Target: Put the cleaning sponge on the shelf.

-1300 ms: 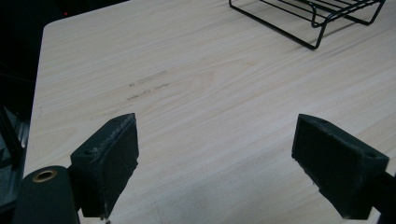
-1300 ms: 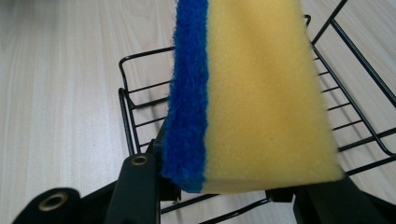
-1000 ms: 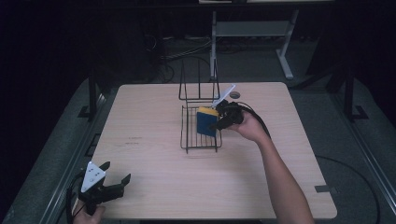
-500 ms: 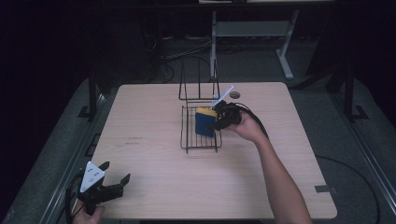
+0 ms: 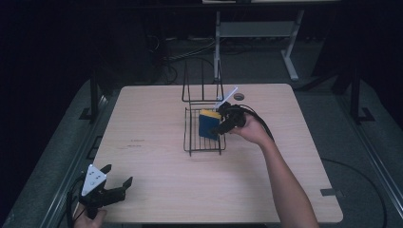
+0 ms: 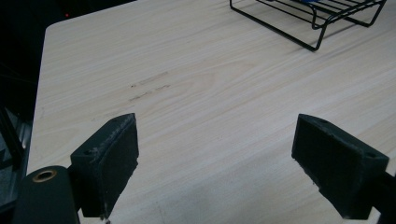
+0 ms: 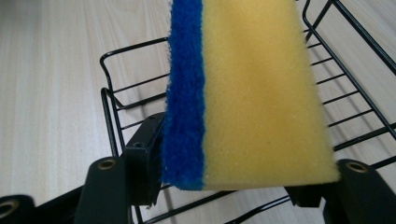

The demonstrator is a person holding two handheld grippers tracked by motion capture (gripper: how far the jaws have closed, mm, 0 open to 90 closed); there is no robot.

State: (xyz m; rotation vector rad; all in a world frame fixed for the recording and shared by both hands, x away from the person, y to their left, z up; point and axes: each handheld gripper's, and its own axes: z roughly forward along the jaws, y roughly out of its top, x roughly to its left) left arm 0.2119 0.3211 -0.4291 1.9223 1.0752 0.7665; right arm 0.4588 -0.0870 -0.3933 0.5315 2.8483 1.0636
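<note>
Sponge, a yellow foam block with blue scrub face [image 7: 252,93], sits clamped between my right gripper [image 5: 223,124] fingers, long axis pointing away, black wire basket [image 5: 190,142] directly beneath; my left gripper [image 6: 219,163] gapes empty, well apart.

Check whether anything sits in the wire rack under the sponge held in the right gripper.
Nothing visible does. The right gripper holds the sponge over the wire rack, whose visible floor wires are bare.

- Left black two-jaw gripper [image 5: 115,185] sits low at the near-left table corner, jaws spread wide.
- Right black two-jaw gripper [image 5: 219,124], forearm extended, clamps a yellow-and-blue sponge [image 7: 252,93].
</note>
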